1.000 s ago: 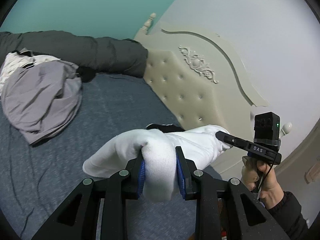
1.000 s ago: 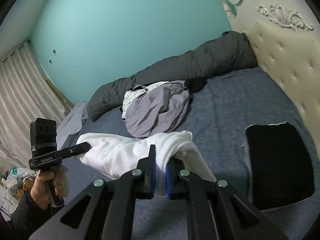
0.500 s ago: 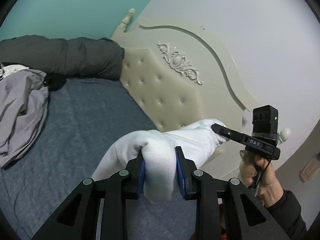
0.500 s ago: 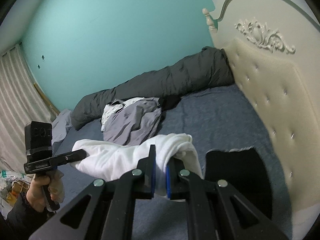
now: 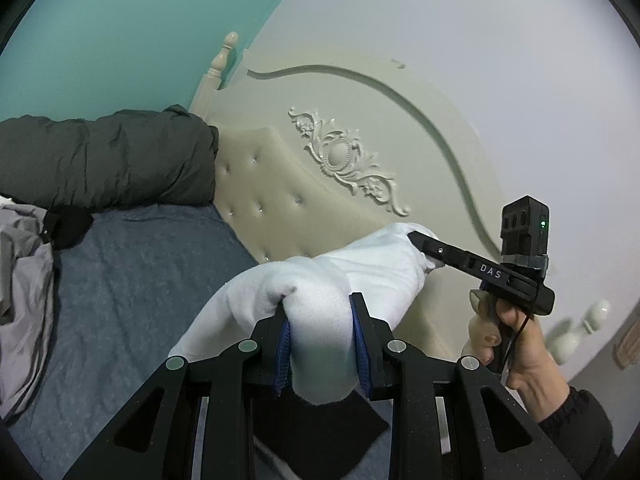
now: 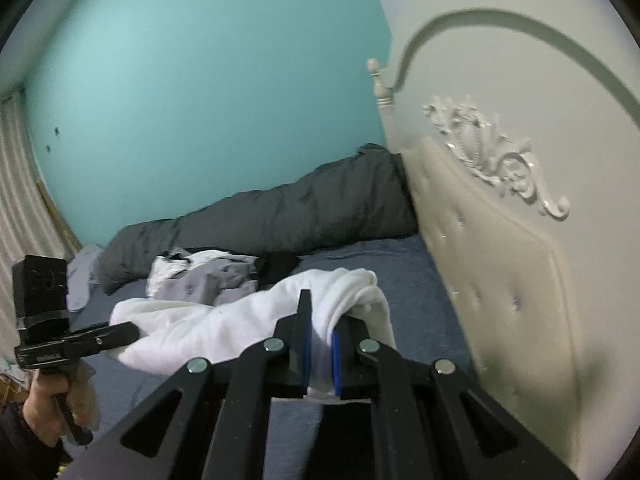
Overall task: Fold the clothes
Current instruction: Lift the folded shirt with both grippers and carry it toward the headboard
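A folded white garment (image 5: 344,280) hangs in the air between both grippers, above the blue bed. My left gripper (image 5: 320,312) is shut on a thick bunch of it at one end. The right gripper (image 5: 416,240) shows in the left wrist view, biting the far end, with a hand (image 5: 516,340) on its handle. In the right wrist view my right gripper (image 6: 320,316) is shut on a thin fold of the white garment (image 6: 224,328), and the left gripper (image 6: 128,330) holds the other end. A folded black garment (image 5: 320,428) lies on the bed just below.
A cream tufted headboard (image 5: 288,200) stands close ahead and to the right (image 6: 500,280). A rolled dark grey duvet (image 5: 104,160) lies along the teal wall. A heap of grey and white clothes (image 6: 208,276) sits mid-bed on the blue sheet (image 5: 132,280).
Both grippers have carried the white garment toward the headboard, which now looms larger. The clothes heap has slid off to the left, and the black garment now lies under the fingers.
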`<state>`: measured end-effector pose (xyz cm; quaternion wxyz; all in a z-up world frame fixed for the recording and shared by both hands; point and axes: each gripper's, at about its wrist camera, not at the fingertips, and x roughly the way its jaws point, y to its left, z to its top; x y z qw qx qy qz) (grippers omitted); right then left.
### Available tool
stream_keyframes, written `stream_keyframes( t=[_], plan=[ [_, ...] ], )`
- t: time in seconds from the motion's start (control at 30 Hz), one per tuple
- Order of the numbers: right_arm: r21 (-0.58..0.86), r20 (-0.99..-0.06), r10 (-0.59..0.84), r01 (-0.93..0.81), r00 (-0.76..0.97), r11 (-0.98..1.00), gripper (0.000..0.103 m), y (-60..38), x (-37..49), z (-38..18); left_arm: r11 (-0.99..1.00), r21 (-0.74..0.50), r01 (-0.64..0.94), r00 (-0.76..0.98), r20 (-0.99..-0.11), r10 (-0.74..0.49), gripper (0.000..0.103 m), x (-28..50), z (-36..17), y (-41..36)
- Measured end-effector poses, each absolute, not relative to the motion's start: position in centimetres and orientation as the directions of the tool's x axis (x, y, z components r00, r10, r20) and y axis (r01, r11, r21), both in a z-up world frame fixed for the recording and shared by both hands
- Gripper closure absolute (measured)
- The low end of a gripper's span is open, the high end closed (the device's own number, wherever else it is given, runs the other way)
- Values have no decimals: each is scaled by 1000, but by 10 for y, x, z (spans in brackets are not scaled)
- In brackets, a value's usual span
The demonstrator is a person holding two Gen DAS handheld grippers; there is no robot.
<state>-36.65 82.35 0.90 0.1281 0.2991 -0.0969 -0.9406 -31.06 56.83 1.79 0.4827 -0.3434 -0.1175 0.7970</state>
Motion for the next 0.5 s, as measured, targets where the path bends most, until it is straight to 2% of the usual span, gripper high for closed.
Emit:
stream_keyframes(
  t=[0.17,0.3,0.5],
  plan=[
    [220,-604,-205,86,-770,-972,96,858,-385,-46,-514,-511,-689,-265,-483,835,74,-314,-33,622],
    [238,-653,-202,55,-730,-970,96,883,-369,-96,-502,-541,-675,-196,-525,828,74,-297,-83,644],
    [288,-681,-237,45,-693,-957,96,910,-327,-134,-476,-562,-676,-126,-548,827,74,-257,-120,645]
  ],
)
